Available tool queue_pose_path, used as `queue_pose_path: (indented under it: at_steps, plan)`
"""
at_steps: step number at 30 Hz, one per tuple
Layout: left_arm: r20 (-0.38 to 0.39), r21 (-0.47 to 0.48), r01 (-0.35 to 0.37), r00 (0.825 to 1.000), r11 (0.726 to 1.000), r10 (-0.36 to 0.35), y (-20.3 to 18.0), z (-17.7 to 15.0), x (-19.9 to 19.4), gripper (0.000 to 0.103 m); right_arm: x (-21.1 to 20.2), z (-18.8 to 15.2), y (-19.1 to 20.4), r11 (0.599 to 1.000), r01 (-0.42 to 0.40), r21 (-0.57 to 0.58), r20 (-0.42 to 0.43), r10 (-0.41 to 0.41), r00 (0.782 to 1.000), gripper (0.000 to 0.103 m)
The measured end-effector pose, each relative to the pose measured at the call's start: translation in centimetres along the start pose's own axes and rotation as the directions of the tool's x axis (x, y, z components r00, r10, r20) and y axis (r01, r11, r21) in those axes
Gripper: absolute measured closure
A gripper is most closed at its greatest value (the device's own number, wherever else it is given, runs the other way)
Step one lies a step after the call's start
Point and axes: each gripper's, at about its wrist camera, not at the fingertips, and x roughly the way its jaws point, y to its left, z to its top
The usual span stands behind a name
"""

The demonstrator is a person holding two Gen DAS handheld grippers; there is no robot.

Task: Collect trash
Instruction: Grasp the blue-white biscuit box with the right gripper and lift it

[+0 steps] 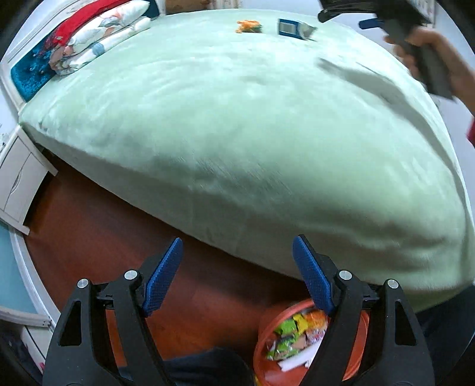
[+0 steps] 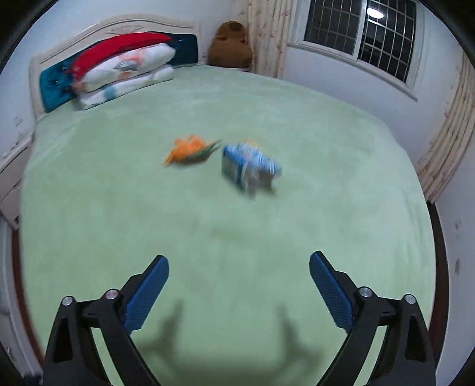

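An orange wrapper (image 2: 188, 150) and a blue carton (image 2: 248, 166) lie on the green bed (image 2: 237, 237), blurred, ahead of my right gripper (image 2: 239, 267), which is open and empty above the bed. Both also show far off in the left wrist view, the wrapper (image 1: 248, 26) and the carton (image 1: 294, 28). My left gripper (image 1: 237, 252) is open and empty over the floor beside the bed edge. An orange bin (image 1: 262, 338) holding several wrappers sits below its right finger. The right gripper, held by a hand, shows at the top right of the left wrist view (image 1: 415, 50).
Folded pillows and blankets (image 2: 124, 71) lie against the headboard (image 2: 118, 26). A brown plush toy (image 2: 231, 44) sits in the corner by curtains and a window (image 2: 362, 38). A white nightstand (image 1: 17, 178) stands left of the bed on the wooden floor (image 1: 118, 213).
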Motion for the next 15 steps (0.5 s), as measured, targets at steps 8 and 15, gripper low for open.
queue_pose_path:
  at_steps: [8, 15]
  plan:
    - [-0.006, -0.078, -0.032, 0.999, 0.996, 0.031, 2.7, 2.7, 2.0, 0.028, 10.6, 7.6, -0.3, 0.998, 0.026, -0.049, -0.03, -0.028, 0.999, 0.008]
    - [-0.028, -0.098, -0.026, 0.999, 0.995, 0.024, 4.0, 3.7, 3.2, 0.028, 14.1, 7.9, 0.0, 0.999, -0.025, -0.039, -0.108, 0.02, 0.994, 0.035]
